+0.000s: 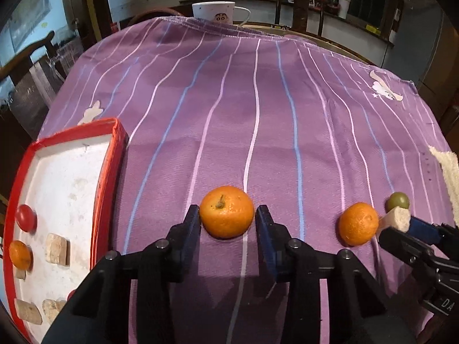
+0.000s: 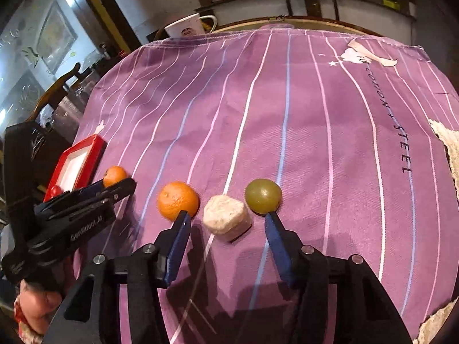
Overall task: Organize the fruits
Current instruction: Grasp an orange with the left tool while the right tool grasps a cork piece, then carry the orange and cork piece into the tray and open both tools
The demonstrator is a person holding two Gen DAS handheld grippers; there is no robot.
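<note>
Down on the purple striped cloth (image 1: 258, 132) covering the counter, the left tool (image 1: 227, 215) straddles a stemmed tangerine (image 1: 226, 211), its blue pads just beside the fruit on both sides with slivers of gap showing, so not clamped. The right tool (image 2: 226, 220) stands apart around a pale spongy block (image 2: 226, 217), touching neither side; a second tangerine (image 2: 178, 200) sits left of it and a green grape (image 2: 262, 195) right. At far left, the red-rimmed tray (image 1: 114, 154) holds a red fruit (image 1: 25, 218), a small tangerine (image 1: 19, 254) and more pale blocks (image 1: 57, 248).
</note>
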